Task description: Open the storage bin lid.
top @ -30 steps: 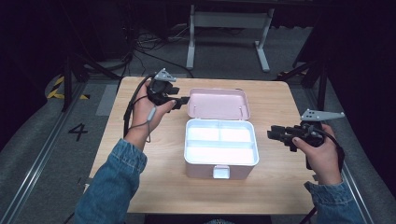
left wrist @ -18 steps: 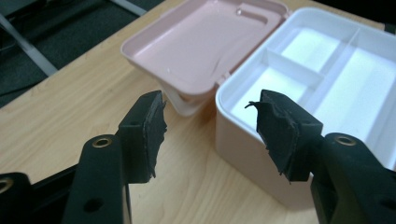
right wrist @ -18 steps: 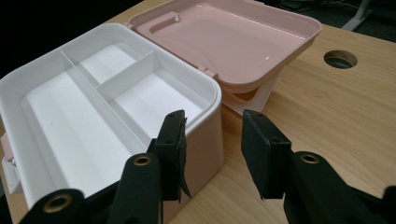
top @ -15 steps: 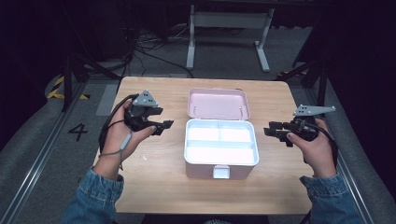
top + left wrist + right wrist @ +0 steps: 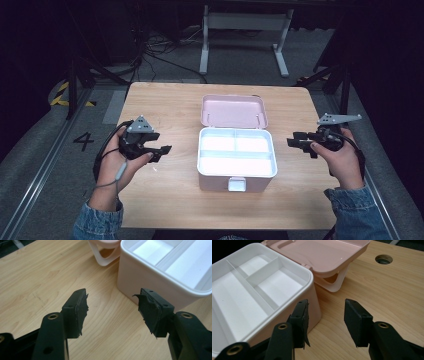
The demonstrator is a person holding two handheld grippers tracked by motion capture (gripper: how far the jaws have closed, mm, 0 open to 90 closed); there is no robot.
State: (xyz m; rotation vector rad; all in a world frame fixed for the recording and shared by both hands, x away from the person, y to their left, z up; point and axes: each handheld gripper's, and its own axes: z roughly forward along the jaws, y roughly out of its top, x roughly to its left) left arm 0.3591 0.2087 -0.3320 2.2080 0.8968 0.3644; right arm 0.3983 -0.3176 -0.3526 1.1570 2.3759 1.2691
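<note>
- Tongs in the left hand (image 5: pixel 116 165) — the left gripper (image 5: pixel 159 150) — stood released over the table (image 5: pixel 165 107), jaws spread with bare wood between them and nothing held.
- Its jaws pointed across toward the left wall of the box (image 5: pixel 236 177), near it but apart.
- The left hand gripped that tool from below, palm turned inward, with a cable looping down past the wrist and a denim sleeve (image 5: pixel 97 225) coming in from the bottom edge.
- The right gripper (image 5: pixel 295 143) was likewise released and empty, its jaws aimed at the box's right wall, close but not touching.
- The right hand (image 5: pixel 342 162) wrapped the handle from behind, the grey three-cornered plate (image 5: pixel 339 118) standing above it.
- The box sat mid-table between the two tools, open, its pink lid (image 5: pixel 234 111) lying back behind it.
- From the left gripper view, torn, ragged padding showed on both jaw faces, with the box wall just past the right jaw and the white handle (image 5: pixel 103 258) under the lid beyond.
- From the right gripper view, the white tray was split into compartments by dividers (image 5: pixel 260 271), all bare, and a round hole (image 5: pixel 383 259) pierced the tabletop past the lid.
- The high view added the grey floor, a painted number four (image 5: pixel 83 140) and a metal frame (image 5: pixel 245 22) behind the table.
</note>
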